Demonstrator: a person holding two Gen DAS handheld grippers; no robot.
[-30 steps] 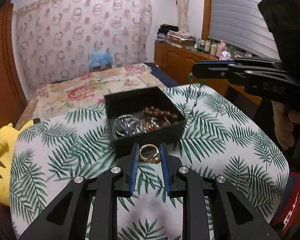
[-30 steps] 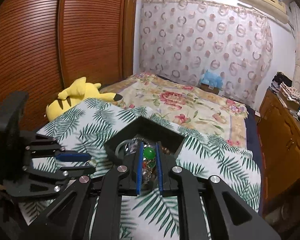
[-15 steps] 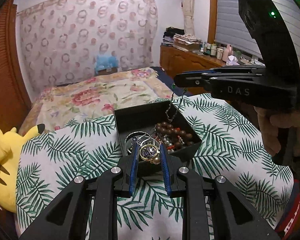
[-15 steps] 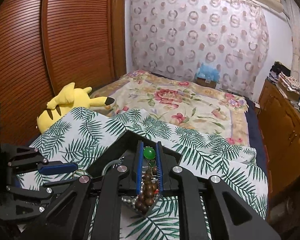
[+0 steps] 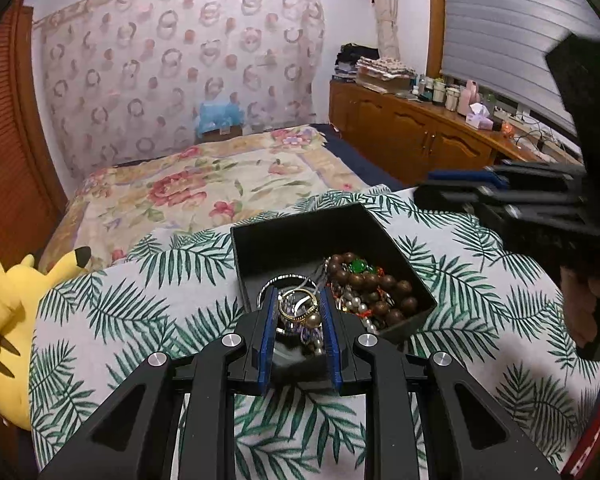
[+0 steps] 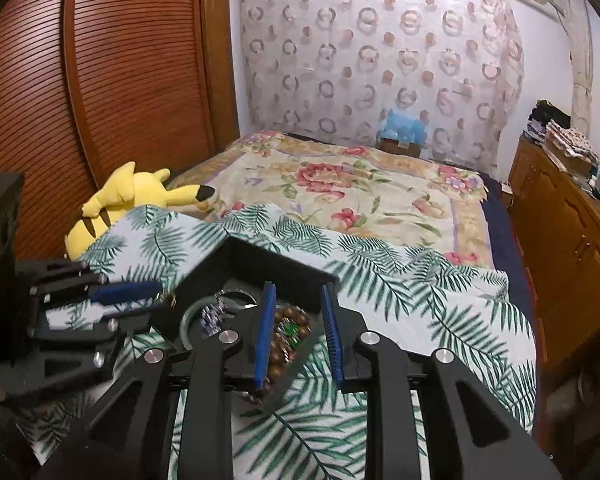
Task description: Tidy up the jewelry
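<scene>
A black open box (image 5: pixel 256 248) sits on a palm-leaf cloth (image 5: pixel 140 280). It holds brown wooden beads (image 5: pixel 380 284), a green-stone necklace (image 5: pixel 358 266), pearls and a silver bangle. My left gripper (image 5: pixel 299 308) is shut on a gold ring with a pearl (image 5: pixel 298 306), held over the box's near corner. My right gripper (image 6: pixel 298 304) is open and empty above the box (image 6: pixel 236 256), with the beads (image 6: pixel 288 332) and green-stone necklace below its fingers. It also shows blurred in the left wrist view (image 5: pixel 460 192).
The cloth covers a round table in front of a bed with a floral quilt (image 5: pixel 204 184). A yellow plush toy (image 5: pixel 8 320) lies at the table's left edge. A wooden cabinet (image 5: pixel 412 136) with bottles stands on the right, a wooden slatted door (image 6: pixel 100 80) on the left.
My right gripper opened and let the green-stone necklace drop into the box, then drew back to the right. My left gripper carried the gold ring forward over the box.
</scene>
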